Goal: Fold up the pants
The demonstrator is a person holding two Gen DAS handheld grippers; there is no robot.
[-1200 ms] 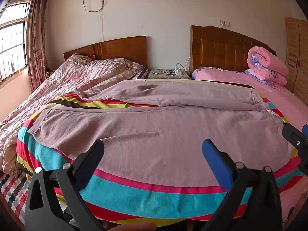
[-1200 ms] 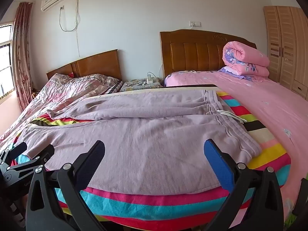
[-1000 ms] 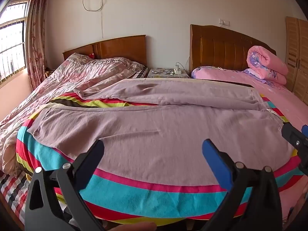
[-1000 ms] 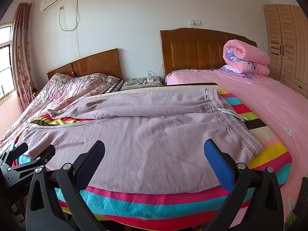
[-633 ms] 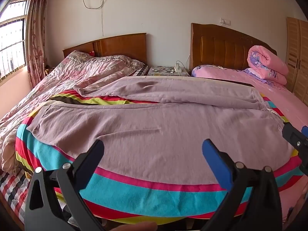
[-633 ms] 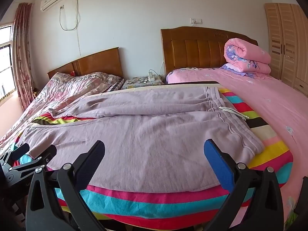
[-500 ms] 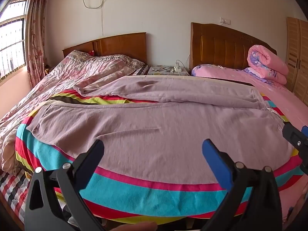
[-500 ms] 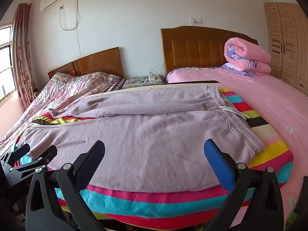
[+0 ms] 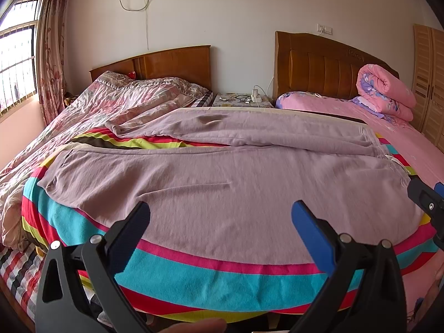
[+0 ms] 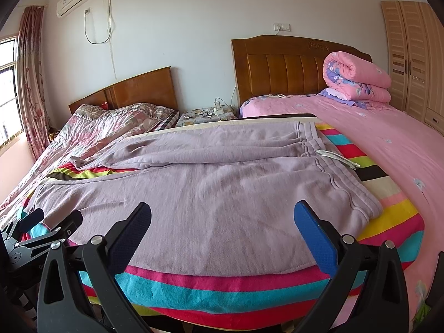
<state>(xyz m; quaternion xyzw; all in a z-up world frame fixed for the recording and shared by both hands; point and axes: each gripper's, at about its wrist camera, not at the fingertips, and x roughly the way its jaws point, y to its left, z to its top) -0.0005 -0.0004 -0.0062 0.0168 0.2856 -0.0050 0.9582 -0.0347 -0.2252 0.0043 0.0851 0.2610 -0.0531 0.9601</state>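
While fingers [image 9: 308, 233] gape, pants [image 9: 222, 177] lie beyond, untouched.

My left gripper [image 9: 220, 223] jaws spread wide, empty, above pants [image 9: 222, 183] lying flat on striped blanket [image 9: 211, 280]; right gripper [image 9: 428, 202] at 3 o'clock.

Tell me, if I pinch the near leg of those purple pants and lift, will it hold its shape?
Probably not: the pants lie creased and slack, so likely floppy. Their fleecy knit may drag on the striped blanket.
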